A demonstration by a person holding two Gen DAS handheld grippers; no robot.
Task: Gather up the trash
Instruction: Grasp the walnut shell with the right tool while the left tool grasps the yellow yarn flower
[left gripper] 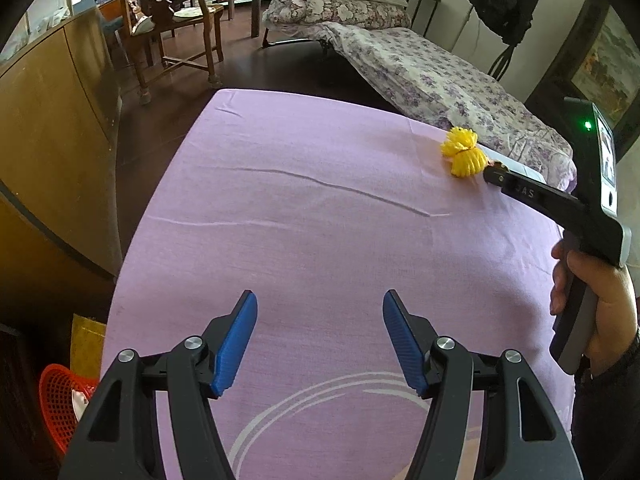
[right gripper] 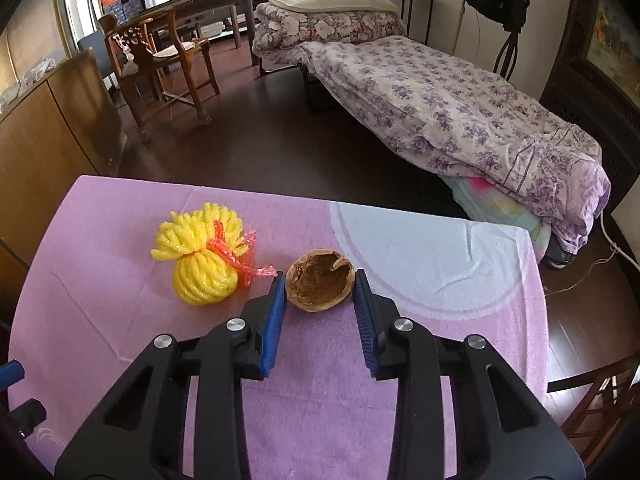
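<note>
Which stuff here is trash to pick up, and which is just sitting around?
Trash job:
walnut shell, between the right gripper pads
yellow foam net
red basket, probably the bin

Just there:
chair
bed
pillow
left gripper, open, empty

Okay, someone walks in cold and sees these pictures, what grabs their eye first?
Probably the bright yellow foam net with its red strip, lying on the purple tablecloth. Just to its right, the right tool has its blue pads on either side of an empty walnut shell. The left tool hangs open over bare cloth.
</note>
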